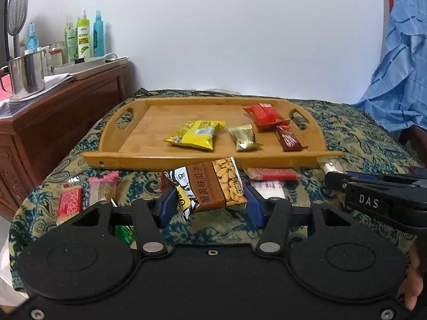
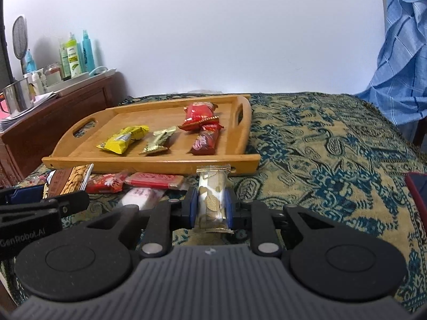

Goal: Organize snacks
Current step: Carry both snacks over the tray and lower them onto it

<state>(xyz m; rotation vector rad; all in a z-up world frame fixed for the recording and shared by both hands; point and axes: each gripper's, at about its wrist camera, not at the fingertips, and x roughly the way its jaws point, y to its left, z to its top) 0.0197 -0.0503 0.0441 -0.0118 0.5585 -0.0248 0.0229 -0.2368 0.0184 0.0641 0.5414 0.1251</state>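
Lettering "DAS" marks right gripper beside seed packet.

Beside your table: wood cabinet at left, steel mug on papers atop it, spray bottles behind. Patterned cloth covers table. Blue checked fabric hangs at right. White wall behind.

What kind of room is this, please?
Probably a bedroom at home: a carved wooden dresser holding spray bottles, and blue clothing hanging beside a surface under a patterned cloth.
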